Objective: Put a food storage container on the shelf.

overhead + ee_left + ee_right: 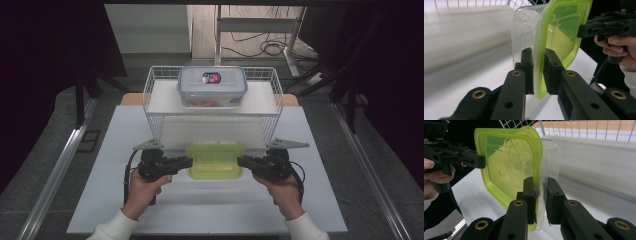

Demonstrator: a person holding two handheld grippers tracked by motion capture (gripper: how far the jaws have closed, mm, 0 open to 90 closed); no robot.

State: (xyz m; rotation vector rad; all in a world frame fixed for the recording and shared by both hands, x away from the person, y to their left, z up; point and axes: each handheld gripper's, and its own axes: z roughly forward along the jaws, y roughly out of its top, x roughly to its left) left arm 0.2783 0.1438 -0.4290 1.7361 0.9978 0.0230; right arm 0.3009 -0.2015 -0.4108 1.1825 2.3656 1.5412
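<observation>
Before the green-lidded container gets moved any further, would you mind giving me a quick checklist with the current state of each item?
1. Left claw closed on the lid rim of the green-lidded container: ok.
2. Right claw closed on the opposite rim: ok.
3. Container level between the two claws, seen from the high view: ok.
4. Lid fully sealed all round: cannot tell.
5. Whether the container is lifted clear of the white table: cannot tell.
6. Room in the wire basket: not ok at the back, where the blue-lidded box sits; free in front.
</observation>
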